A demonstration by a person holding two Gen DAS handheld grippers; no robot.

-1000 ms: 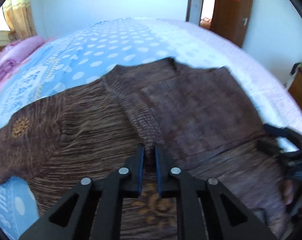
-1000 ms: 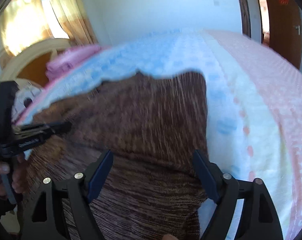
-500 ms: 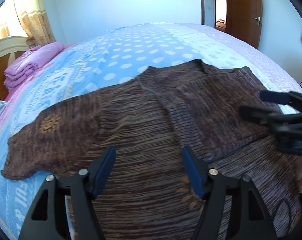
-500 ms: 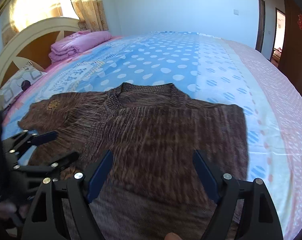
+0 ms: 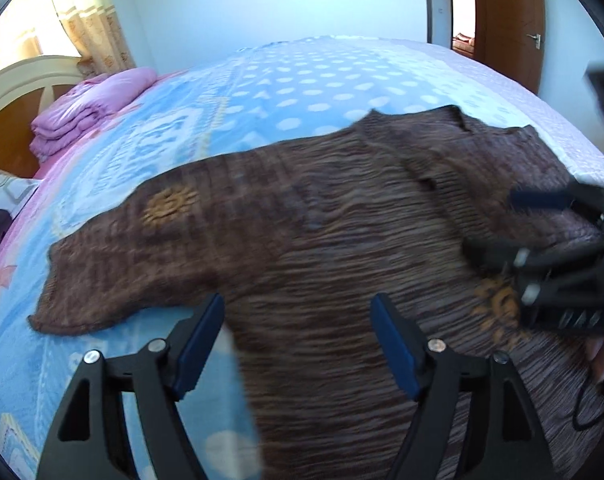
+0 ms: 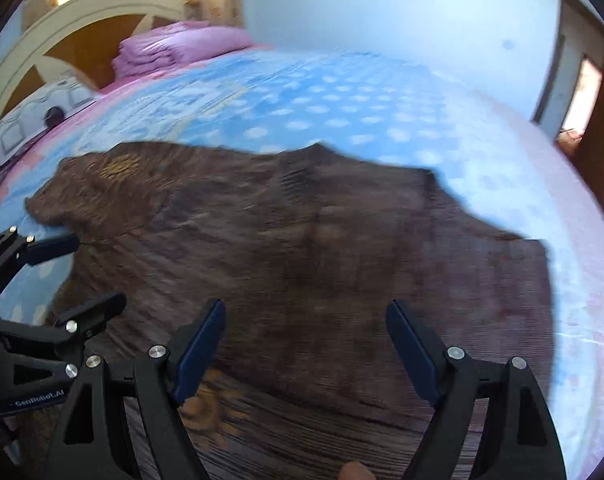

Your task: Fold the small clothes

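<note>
Where the bed (image 5: 321,80) carries a blue spotted cover, a brown knitted sweater (image 5: 302,220) lies spread flat on it, one sleeve extended toward the headboard (image 6: 82,12) side, the other side folded in over the body. Folded pink bedding (image 5: 90,112) sits near the headboard, well apart from the sweater. Left gripper (image 5: 298,340) hangs over the sweater's lower body, jaws opening, nothing pressed between them. Right gripper (image 6: 305,344) hovers above the folded part, jaws wide, holding nothing
</note>
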